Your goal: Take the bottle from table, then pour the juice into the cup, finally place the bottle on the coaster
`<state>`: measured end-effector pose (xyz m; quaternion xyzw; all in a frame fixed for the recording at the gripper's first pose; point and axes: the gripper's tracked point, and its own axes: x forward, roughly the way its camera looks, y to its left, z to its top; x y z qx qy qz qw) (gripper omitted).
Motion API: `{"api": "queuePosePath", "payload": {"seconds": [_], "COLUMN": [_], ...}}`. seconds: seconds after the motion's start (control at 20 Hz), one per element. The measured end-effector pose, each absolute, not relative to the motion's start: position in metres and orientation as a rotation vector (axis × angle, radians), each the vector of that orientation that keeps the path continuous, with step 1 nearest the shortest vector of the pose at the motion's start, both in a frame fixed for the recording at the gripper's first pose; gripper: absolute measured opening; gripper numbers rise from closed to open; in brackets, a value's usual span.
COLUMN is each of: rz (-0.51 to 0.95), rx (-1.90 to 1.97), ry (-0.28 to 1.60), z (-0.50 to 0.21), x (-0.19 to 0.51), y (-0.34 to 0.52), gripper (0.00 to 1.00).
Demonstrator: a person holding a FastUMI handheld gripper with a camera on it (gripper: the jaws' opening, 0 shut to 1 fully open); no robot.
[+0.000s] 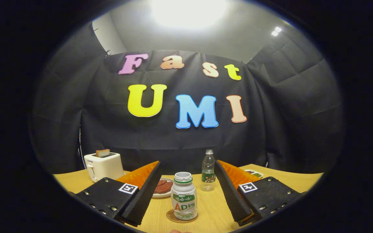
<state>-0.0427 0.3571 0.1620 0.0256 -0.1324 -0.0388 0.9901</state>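
Observation:
A white bottle (184,196) with a green band and an open top stands upright on a round woven coaster (180,218) on the wooden table (73,182). It sits between my two fingers, and neither finger touches it. My gripper (187,167) is open, with a wide gap on each side of the bottle. The fingertips reach just past the bottle.
A clear plastic water bottle (208,171) stands beyond the fingers. A white plate (162,188) with dark red slices lies behind the left finger. A white toaster (104,166) with bread in it is at the far left. A small dish (254,174) sits behind the right finger.

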Motion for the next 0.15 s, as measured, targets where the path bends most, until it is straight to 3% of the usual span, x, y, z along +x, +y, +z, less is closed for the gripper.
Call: {"api": "queuePosePath", "payload": {"seconds": [0.15], "rz": [-0.050], "rx": [0.043], "ry": [-0.253], "z": [0.167], "x": [-0.064], "y": [0.362], "gripper": [0.98]}}
